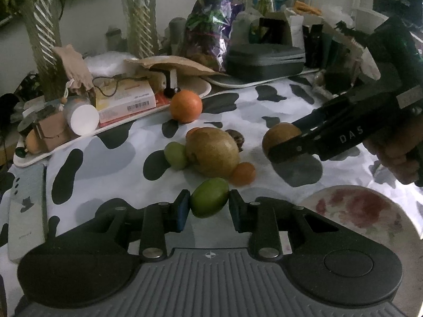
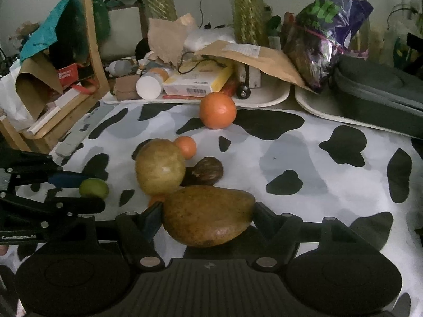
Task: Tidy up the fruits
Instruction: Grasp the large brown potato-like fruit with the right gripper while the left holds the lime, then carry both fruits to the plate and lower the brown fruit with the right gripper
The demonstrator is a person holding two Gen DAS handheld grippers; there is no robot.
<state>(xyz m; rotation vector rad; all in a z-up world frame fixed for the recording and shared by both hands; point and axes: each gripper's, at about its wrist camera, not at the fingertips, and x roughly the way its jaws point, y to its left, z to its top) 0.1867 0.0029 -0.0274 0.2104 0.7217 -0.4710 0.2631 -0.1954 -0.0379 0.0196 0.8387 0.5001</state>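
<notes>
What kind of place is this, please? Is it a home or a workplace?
Most likely a home, on a cluttered household table. A cow-patterned tablecloth covers it, loose fruit such as a large orange lies on it, and glass vases with plants stand behind among boxes and paper bags.

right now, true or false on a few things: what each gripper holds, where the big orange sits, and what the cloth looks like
1. The left gripper is shut on a green fruit. True.
2. The right gripper holds the big orange. False: its fingers flank a brown-yellow mango; the orange sits alone near the white tray.
3. The tablecloth is plain red. False: it is white with black and grey patches.
4. A small orange fruit sits beside a round yellow-brown fruit. True.
</notes>
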